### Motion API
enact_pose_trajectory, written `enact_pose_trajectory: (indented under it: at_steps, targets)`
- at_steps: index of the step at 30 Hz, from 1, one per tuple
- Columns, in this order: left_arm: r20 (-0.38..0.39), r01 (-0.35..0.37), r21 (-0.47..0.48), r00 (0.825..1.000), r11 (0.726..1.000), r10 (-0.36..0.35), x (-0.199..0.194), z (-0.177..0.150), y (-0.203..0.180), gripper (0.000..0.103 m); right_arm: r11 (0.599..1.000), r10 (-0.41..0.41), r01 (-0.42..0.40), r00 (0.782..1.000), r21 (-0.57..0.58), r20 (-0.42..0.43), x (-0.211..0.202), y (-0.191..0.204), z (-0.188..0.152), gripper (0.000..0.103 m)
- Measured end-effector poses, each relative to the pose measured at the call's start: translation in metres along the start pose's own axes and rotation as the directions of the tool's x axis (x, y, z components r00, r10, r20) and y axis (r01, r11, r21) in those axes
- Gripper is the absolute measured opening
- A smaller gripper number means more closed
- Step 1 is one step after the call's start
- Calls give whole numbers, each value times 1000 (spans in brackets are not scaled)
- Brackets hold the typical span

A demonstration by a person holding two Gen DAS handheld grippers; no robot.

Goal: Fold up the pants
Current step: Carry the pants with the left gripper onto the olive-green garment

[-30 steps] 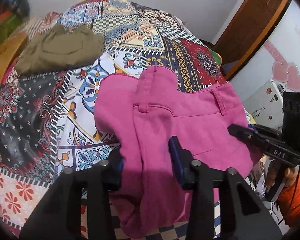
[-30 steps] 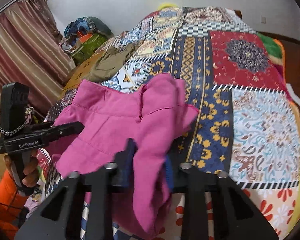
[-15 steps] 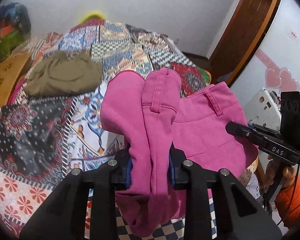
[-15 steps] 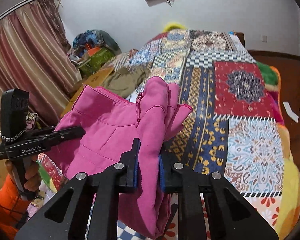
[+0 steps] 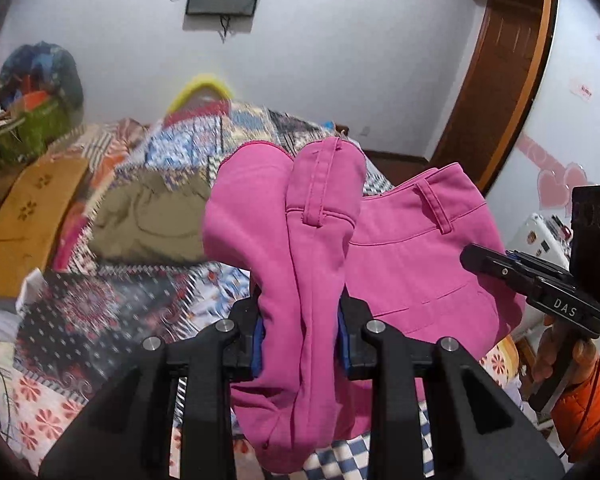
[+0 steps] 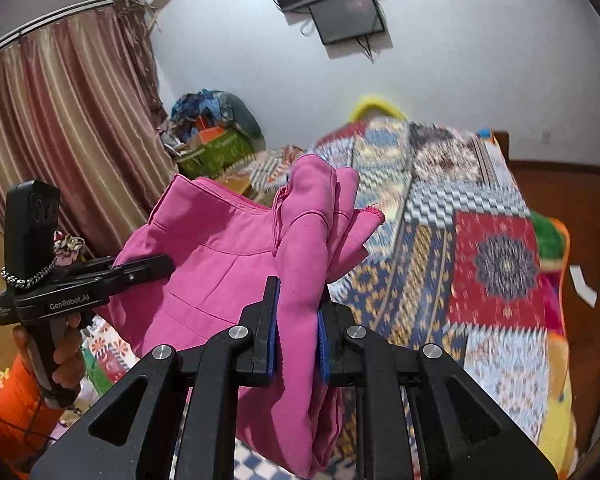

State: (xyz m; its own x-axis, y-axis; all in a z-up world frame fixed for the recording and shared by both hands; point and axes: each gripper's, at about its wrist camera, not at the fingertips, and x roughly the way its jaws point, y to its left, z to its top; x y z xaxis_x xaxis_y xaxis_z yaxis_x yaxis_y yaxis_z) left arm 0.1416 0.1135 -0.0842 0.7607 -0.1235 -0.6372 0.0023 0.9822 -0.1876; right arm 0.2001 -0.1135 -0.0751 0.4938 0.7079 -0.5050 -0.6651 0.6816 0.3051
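1. Left gripper (image 5: 299, 338) and right gripper (image 6: 297, 330) each clamp bunched waistband of the pink pants (image 5: 412, 264), held above the patchwork bedspread (image 6: 440, 272).
2. Step: lifting to straighten; next, lay flat.

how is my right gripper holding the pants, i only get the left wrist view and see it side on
Observer: In the right wrist view, the right gripper is shut on a bunched fold of the pink pants, which is squeezed between its blue pads.
Operator: ok and what's past the bed on that side
Observer: White paper scraps lie on the wooden floor beside the quilt.
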Motion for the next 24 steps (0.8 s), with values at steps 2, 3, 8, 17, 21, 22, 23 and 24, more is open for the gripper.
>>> enact_pose_trajectory:
  at_steps: [2, 3, 8, 17, 21, 22, 23, 24]
  targets:
    - [20, -12, 0, 1000, 1000, 12, -5, 8, 5, 28, 1000, 13, -13, 1000, -14, 23, 4, 5, 11, 14]
    - [31, -21, 0, 999, 1000, 21, -8, 12, 8, 28, 1000, 17, -16, 999, -22, 31, 5, 8, 15, 14]
    - [78, -57, -6, 995, 998, 57, -12, 35, 26, 28, 998, 32, -29, 998, -56, 57, 23, 18, 39, 14]
    - [92, -95, -44, 991, 995, 98, 6, 74, 73, 28, 995, 52, -45, 996, -90, 73, 70, 27, 75, 14]
    - [94, -116, -47, 988, 992, 120, 19, 88, 97, 28, 994, 59, -53, 996, -90, 65, 95, 30, 88, 14]
    - [94, -121, -48, 988, 991, 125, 23, 91, 104, 28, 994, 59, -53, 996, -93, 62, 102, 31, 92, 14]
    - [93, -126, -48, 987, 991, 130, 27, 94, 111, 28, 994, 59, -53, 997, -97, 58, 110, 32, 95, 14]
    - [92, -130, -50, 987, 990, 134, 31, 98, 119, 28, 993, 58, -52, 997, -101, 54, 117, 34, 97, 14]
